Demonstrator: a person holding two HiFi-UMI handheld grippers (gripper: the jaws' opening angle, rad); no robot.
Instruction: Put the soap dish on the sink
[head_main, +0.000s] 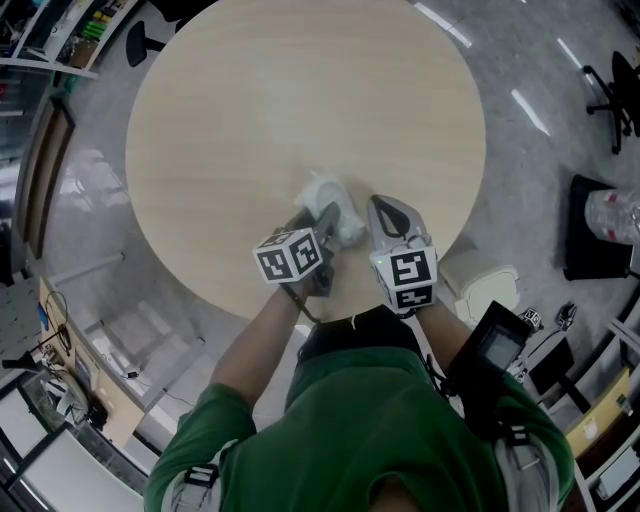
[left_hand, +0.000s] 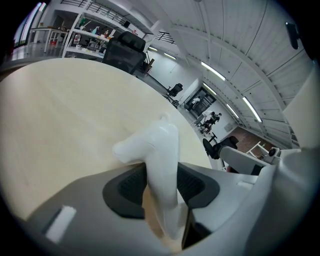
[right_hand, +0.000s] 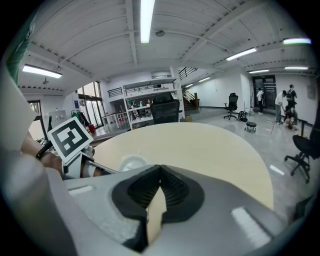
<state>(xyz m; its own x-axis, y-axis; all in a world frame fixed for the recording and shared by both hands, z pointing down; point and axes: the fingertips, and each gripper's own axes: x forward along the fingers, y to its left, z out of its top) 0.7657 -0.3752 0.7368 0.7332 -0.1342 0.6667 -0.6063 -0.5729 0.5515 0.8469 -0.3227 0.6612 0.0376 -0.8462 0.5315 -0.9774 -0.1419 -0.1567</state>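
Note:
The white soap dish lies on the round pale wooden table, near its front edge. My left gripper is shut on the dish's rim. In the left gripper view the glossy white dish stands upright between the two dark pads, touching both, just over the tabletop. My right gripper hovers close to the right of the dish, shut with nothing in it. In the right gripper view its pads meet at the tips, and the dish shows to the left beside the left gripper's marker cube.
Grey floor surrounds the table. A black stand with a clear plastic bottle is at the right, with an office chair behind it. Shelving stands at the far left. A white bin sits by the table's near right edge.

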